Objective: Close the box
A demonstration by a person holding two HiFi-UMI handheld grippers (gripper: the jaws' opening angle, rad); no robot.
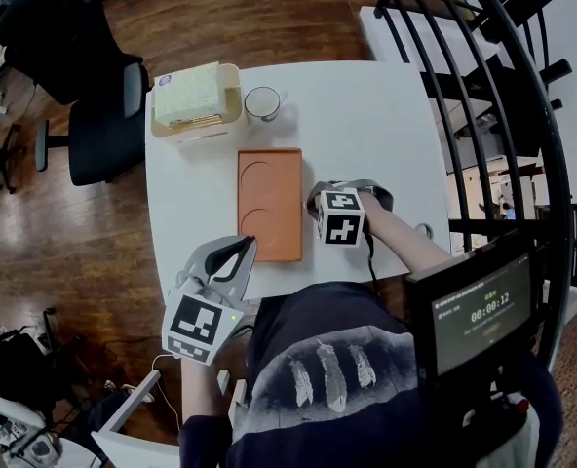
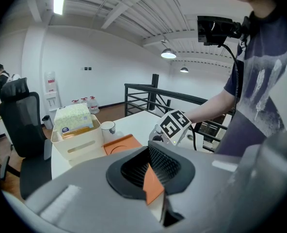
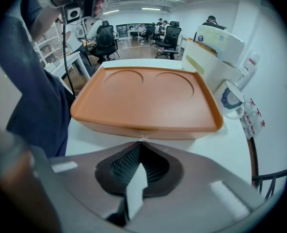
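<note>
An orange flat box (image 1: 269, 203) with two round recesses in its lid lies in the middle of the white table (image 1: 366, 115). The lid sits flat on the base (image 3: 148, 98). My left gripper (image 1: 243, 249) rests at the box's near left corner with jaws together and nothing held; past its tip (image 2: 149, 146) the box (image 2: 121, 143) shows. My right gripper (image 1: 314, 201) is at the box's right long side. Its tip (image 3: 141, 141) touches or nearly touches the box's side wall, jaws together and empty. Its marker cube (image 2: 175, 125) shows in the left gripper view.
A cream basket (image 1: 196, 115) holding a tissue pack and a glass cup (image 1: 262, 102) stand at the table's far edge. A black office chair (image 1: 94, 96) is at the left, and a black railing (image 1: 503, 86) at the right. A timer screen (image 1: 483, 310) hangs at my chest.
</note>
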